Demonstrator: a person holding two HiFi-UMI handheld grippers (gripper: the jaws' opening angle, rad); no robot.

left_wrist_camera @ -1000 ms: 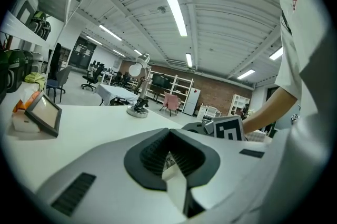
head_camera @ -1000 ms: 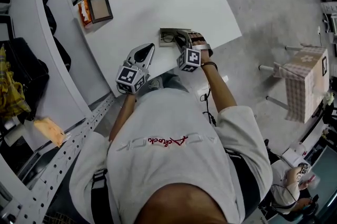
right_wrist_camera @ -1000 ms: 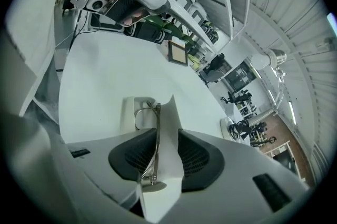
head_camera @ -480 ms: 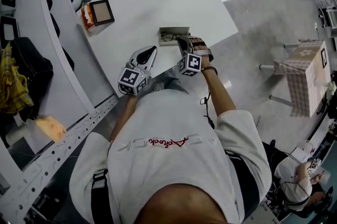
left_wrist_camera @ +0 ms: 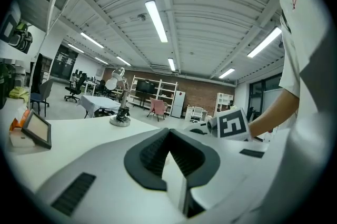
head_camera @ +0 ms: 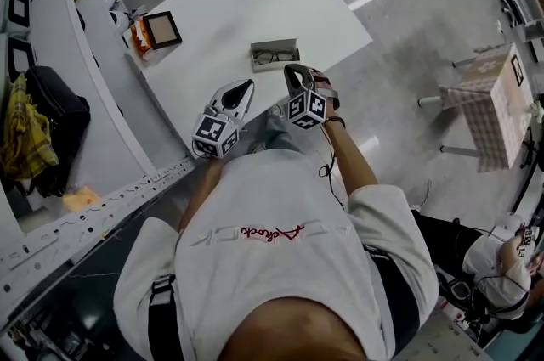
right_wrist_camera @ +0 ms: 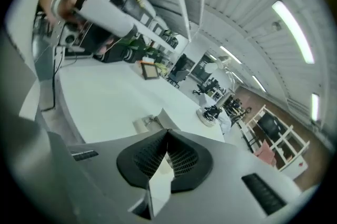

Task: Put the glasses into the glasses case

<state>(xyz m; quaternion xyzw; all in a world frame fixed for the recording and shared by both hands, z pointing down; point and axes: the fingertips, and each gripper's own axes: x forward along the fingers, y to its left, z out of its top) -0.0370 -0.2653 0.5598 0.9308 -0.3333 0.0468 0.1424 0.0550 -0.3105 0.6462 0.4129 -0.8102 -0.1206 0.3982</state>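
Jaws closed empty, right gripper (head_camera: 292, 72) pulled back

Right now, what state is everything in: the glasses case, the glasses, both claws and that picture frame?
glasses case: open, lid up.
glasses: lying inside the glasses case.
left claw: shut, empty.
right claw: shut, jaws just closed, nothing between them.
picture frame: propped up at a tilt.
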